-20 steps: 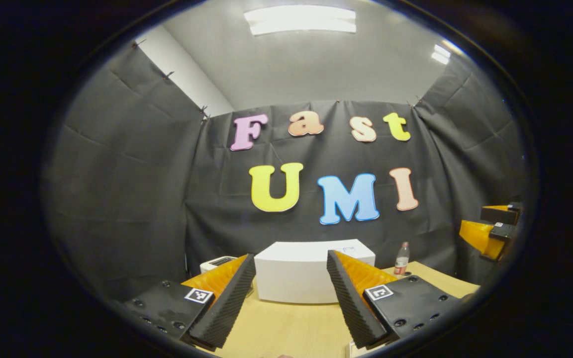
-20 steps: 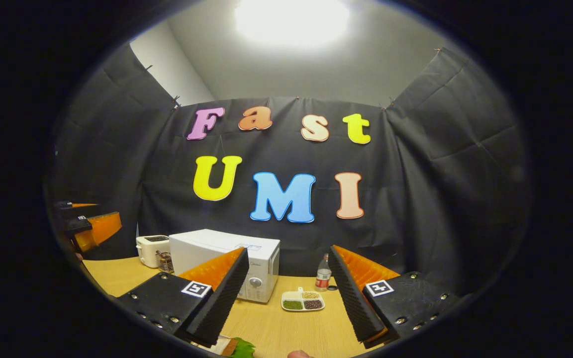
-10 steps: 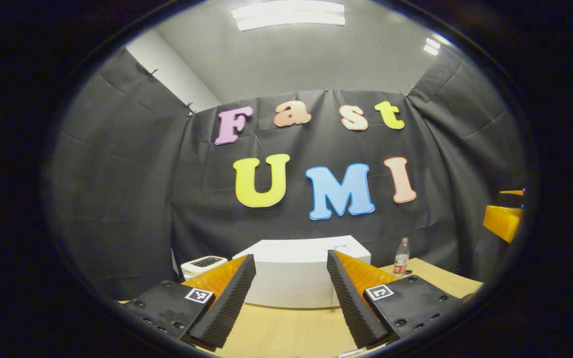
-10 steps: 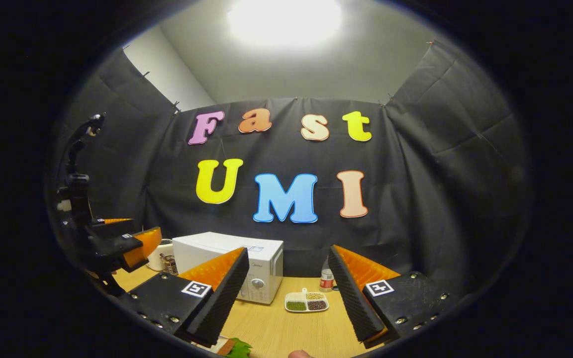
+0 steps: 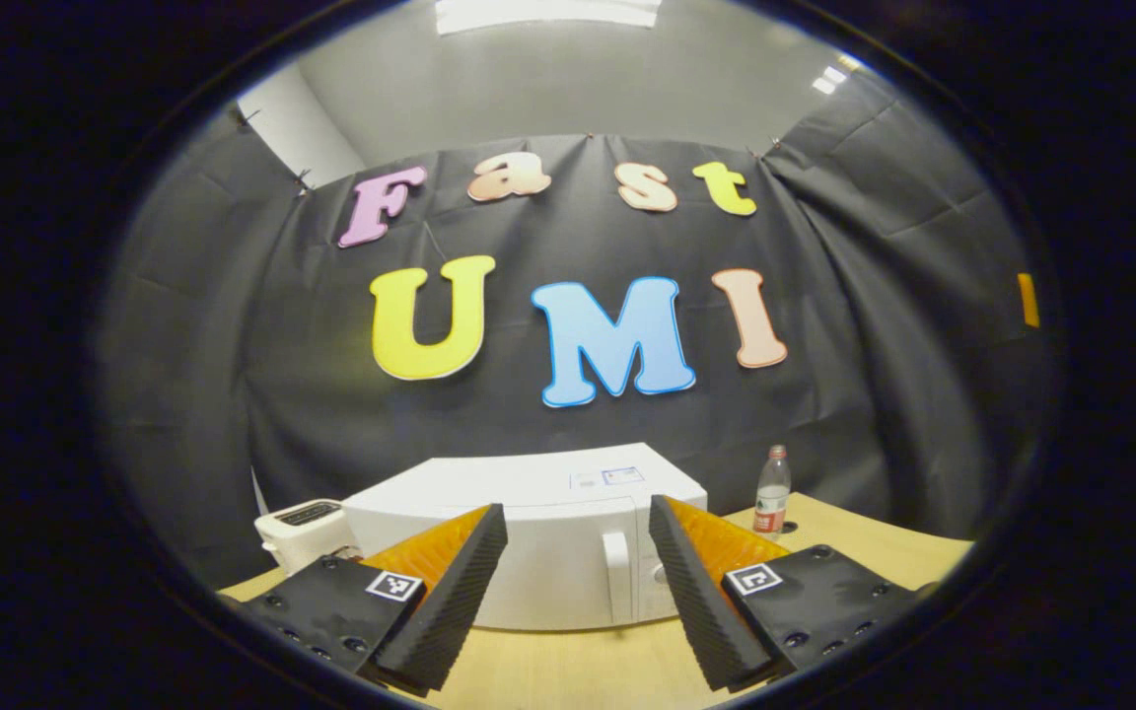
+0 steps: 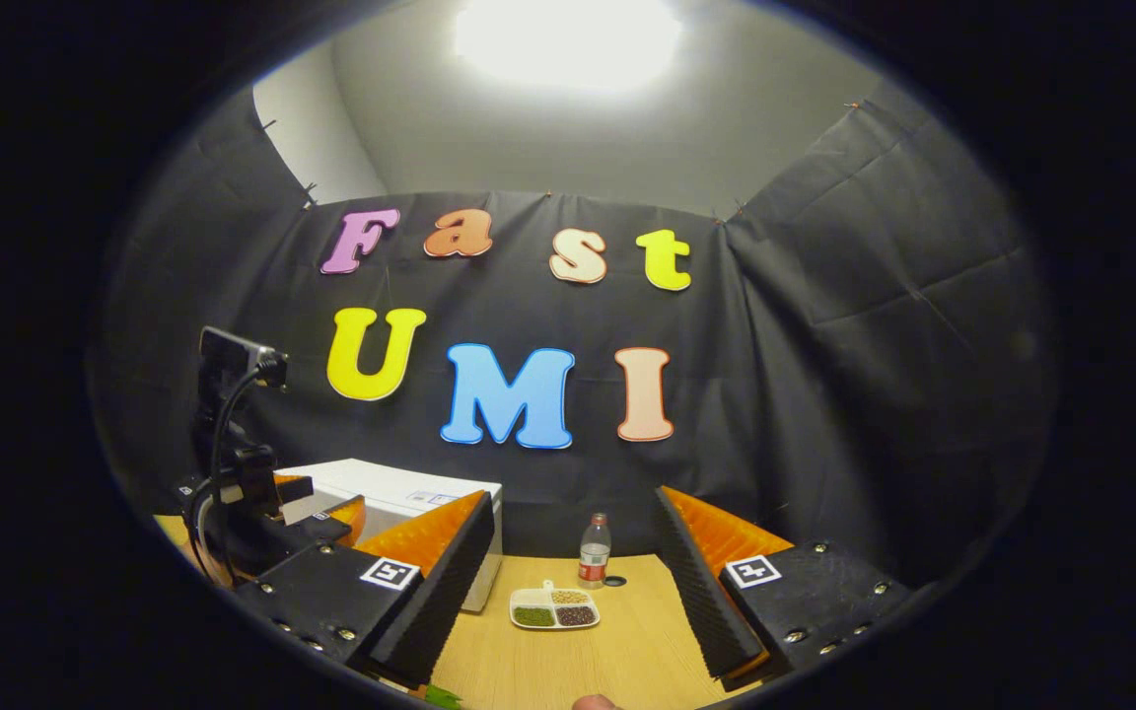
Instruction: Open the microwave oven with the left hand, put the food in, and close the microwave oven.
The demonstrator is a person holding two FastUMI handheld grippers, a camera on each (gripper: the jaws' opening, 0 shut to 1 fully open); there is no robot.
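On a wooden table (image 5: pixel 854 552) inside the booth, a white microwave (image 5: pixel 538 552) stands with its door shut, its upright handle (image 5: pixel 615 577) framed between the wide-open fingers of the left gripper (image 5: pixel 578 582), which touch nothing. The food, a small divided dish (image 6: pixel 554 609), lies on the table just beside the microwave and in front of a bottle (image 6: pixel 593 551). The right gripper (image 6: pixel 568 592) hangs above the table, its fingers equally spread and empty. The likely risk: the left fingers could close beside the narrow handle and slip off, or a hard pull could drag the light oven across the table toward the dish. A toaster (image 5: pixel 300 531) sits near the microwave's far side.
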